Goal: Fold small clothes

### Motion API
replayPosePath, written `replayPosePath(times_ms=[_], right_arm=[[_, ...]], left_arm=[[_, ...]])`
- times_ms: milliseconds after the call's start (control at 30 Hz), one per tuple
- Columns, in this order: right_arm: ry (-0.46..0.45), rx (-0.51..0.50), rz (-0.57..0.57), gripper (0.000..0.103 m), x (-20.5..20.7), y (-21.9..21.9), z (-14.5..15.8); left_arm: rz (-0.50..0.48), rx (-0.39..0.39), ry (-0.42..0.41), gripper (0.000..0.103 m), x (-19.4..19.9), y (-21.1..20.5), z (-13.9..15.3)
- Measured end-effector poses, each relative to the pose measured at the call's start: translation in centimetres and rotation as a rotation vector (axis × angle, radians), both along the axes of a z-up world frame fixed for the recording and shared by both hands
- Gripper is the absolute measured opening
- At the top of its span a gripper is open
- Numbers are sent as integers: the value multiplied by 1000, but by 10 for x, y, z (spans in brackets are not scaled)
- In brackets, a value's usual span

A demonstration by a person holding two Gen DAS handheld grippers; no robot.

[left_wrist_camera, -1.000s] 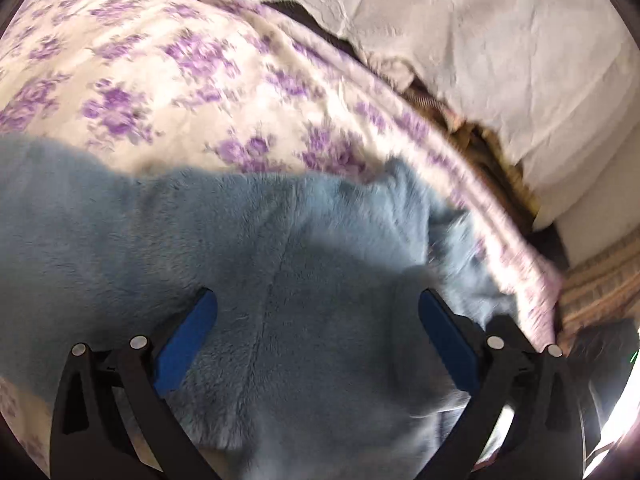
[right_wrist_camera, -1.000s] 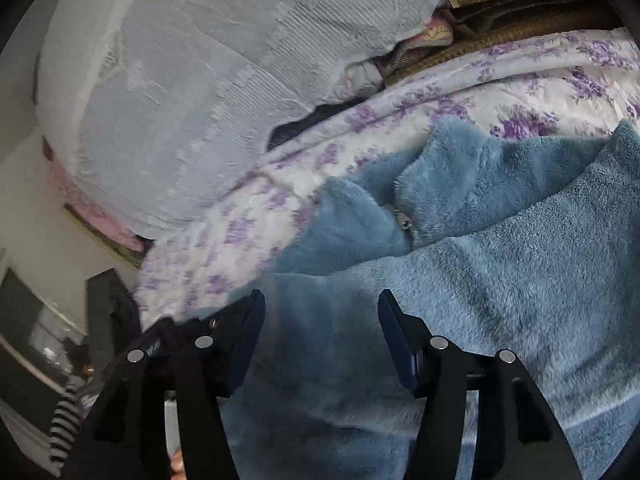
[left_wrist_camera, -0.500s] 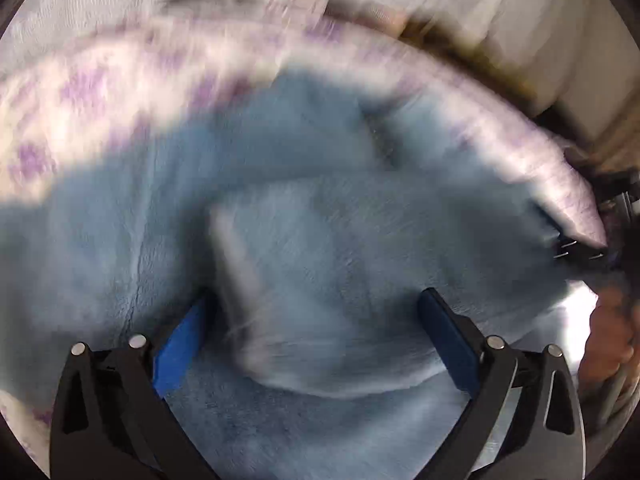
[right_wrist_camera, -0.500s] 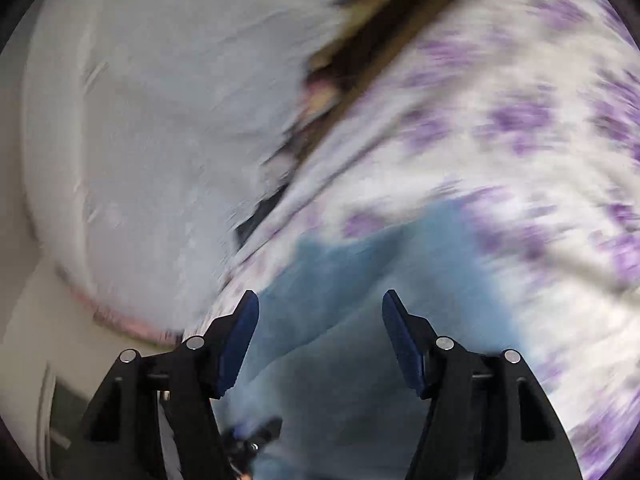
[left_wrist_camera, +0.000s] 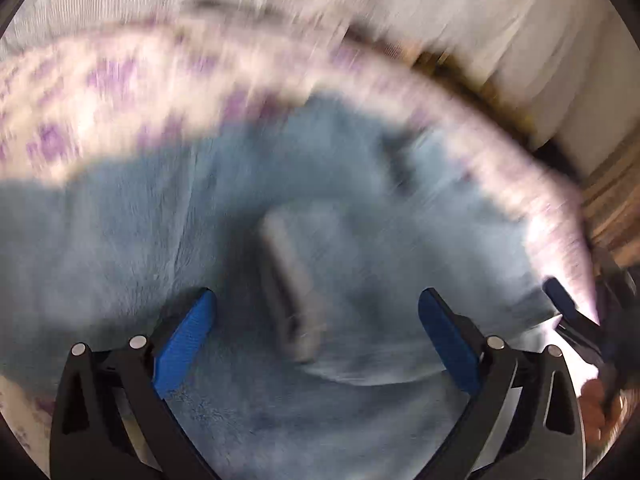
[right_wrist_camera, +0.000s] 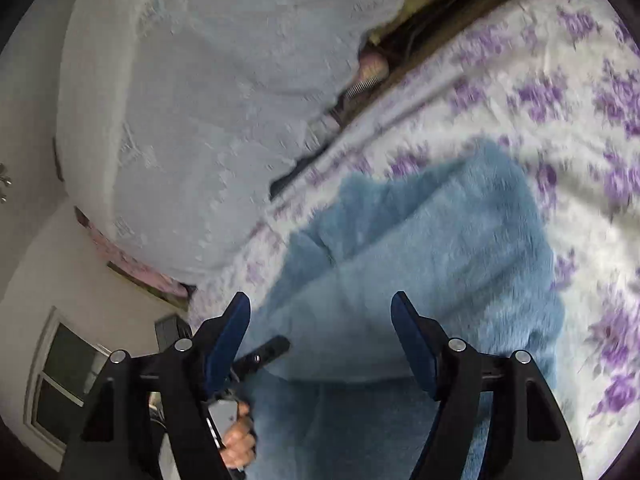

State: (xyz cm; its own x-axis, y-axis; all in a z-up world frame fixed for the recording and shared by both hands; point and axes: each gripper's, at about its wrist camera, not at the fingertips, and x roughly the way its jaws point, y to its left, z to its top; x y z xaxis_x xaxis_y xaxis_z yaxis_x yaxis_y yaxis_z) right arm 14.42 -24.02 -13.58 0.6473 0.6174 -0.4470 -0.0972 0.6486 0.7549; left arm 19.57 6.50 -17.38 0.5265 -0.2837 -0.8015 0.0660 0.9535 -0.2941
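A light blue fleece garment [right_wrist_camera: 432, 248] lies folded over itself on a white bedsheet with purple flowers [right_wrist_camera: 560, 80]. My right gripper [right_wrist_camera: 320, 340] hovers over its near edge. Its jaws are opening, and the fleece lies beyond them, not pinched by the pads. In the blurred left wrist view the fleece garment [left_wrist_camera: 140, 240] fills the middle, with a paler strip [left_wrist_camera: 288, 280] across it. My left gripper [left_wrist_camera: 316, 332] is spread wide and open above it. The right gripper [left_wrist_camera: 560, 304] shows at that view's right edge. A left gripper finger [right_wrist_camera: 260, 356] and a hand [right_wrist_camera: 238, 440] show at the right wrist view's lower left.
A white embossed bedcover [right_wrist_camera: 200, 120] is heaped beyond the sheet, with brown and pink fabric in the gap [right_wrist_camera: 420, 20] behind it. A window [right_wrist_camera: 68, 380] and pale wall lie at the lower left. Brown striped material [left_wrist_camera: 608, 200] lies past the bed edge.
A flap of the fleece now lies folded over the rest. The right gripper's jaws have widened and its view has swung across the garment. The left gripper has shifted over the fleece.
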Motion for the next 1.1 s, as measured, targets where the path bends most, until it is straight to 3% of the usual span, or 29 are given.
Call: replayPosePath(times_ms=[33, 67, 100, 133, 200, 267, 300, 333, 433, 500, 567, 633, 667, 700, 733, 800, 867, 900, 967, 1033, 1067, 1100], right_arm=[[65, -50, -33, 60, 1, 2, -16], [89, -39, -62, 44, 2, -2, -29], [114, -3, -103, 19, 3, -13, -35], [150, 67, -147, 14, 3, -25, -39], [136, 124, -215, 16, -6, -37, -36], [87, 78, -247, 37, -9, -27, -17], [55, 68, -227, 59, -6, -18, -7], [17, 45, -196, 65, 2, -3, 6], [-24, -40, -120, 66, 40, 30, 29], [34, -6, -94, 72, 76, 39, 16], [128, 48, -119, 70, 96, 27, -11], [120, 35, -206, 32, 100, 6, -28], [107, 37, -233, 30, 96, 0, -30], [95, 67, -242, 35, 92, 0, -28], [69, 84, -244, 54, 82, 2, -20], [-19, 46, -194, 74, 66, 20, 1], [-68, -26, -87, 78, 57, 51, 15], [-57, -35, -47, 81, 56, 54, 14], [51, -73, -31, 80, 64, 60, -9], [84, -128, -103, 36, 63, 55, -25], [94, -109, -131, 38, 59, 53, -23], [60, -70, -133, 52, 51, 52, -17]], left_arm=[[-12, 37, -17, 98, -1, -4, 1], [-18, 67, -34, 98, -5, -8, 5], [-14, 87, -43, 98, -8, -11, 6], [-13, 94, -40, 98, -8, -11, 6], [6, 63, -44, 98, -10, -4, 12], [72, -2, -103, 98, -17, 14, 29], [89, -38, -132, 98, -20, 22, 36], [91, -72, -150, 98, -22, 26, 40], [45, -185, -143, 98, -20, 30, 38], [16, -162, -91, 98, -10, 20, 25], [-23, -83, -3, 98, 1, 6, 3], [-51, 34, -25, 98, -1, -8, 3], [-49, 78, -38, 98, -3, -15, 5], [-40, 94, -46, 98, -5, -17, 6], [-31, 93, -58, 98, -7, -16, 9], [-16, 34, -126, 98, -15, -9, 23], [-16, 25, -149, 98, -18, -7, 30], [-14, 55, -113, 98, -14, -8, 23], [-6, 83, 12, 98, -1, -7, -2], [3, 66, -33, 98, -12, -1, 9], [23, 47, -50, 98, -21, 7, 20], [43, 29, -77, 98, -30, 17, 27]])
